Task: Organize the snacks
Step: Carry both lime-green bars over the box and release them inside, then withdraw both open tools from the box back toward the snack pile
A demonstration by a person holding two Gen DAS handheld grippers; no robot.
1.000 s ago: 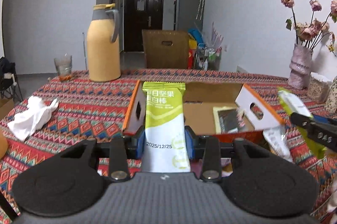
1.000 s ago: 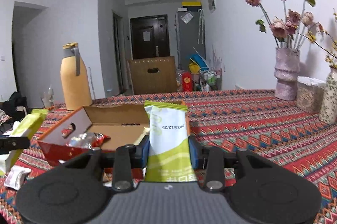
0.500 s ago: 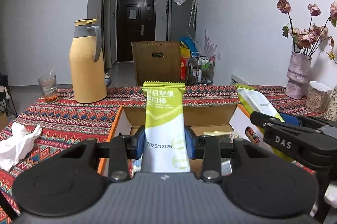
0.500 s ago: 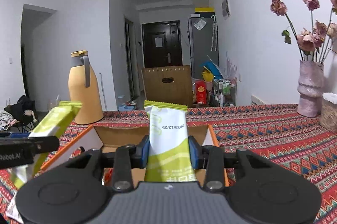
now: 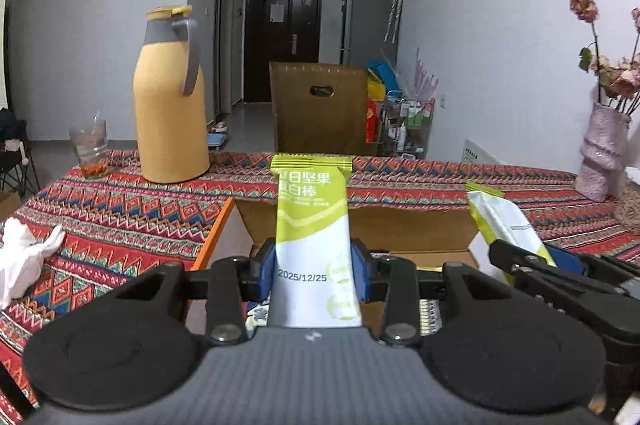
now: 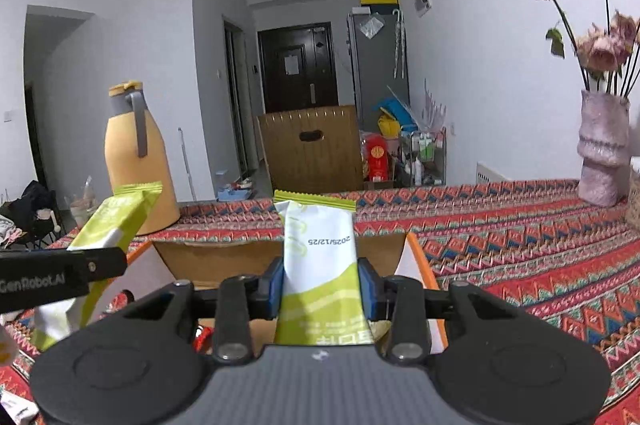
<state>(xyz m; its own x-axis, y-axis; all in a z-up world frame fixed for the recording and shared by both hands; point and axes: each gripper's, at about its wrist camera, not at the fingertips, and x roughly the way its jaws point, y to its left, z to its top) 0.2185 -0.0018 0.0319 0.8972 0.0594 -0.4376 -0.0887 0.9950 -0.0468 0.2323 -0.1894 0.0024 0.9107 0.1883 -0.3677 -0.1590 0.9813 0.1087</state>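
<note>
Left claw (image 5: pixel 314 265): clamped on a green-white snack bar (image 5: pixel 312 225), long axis pointing forward along the fingers, printed end up. Bar sits over the left half of the open cardboard box (image 5: pixel 400 225), box directly below and ahead.

Right claw (image 6: pixel 320 283): likewise gripping a second snack bar (image 6: pixel 320 265), same forward axis, over the box's right half.

Judgement: both equally near; each drop needs a short descent into the box on the bench (image 6: pixel 520 245).

White walls (image 5: pixel 500 45), dark door (image 5: pixel 283 37), patterned tablecloth (image 5: pixel 120 209).
</note>
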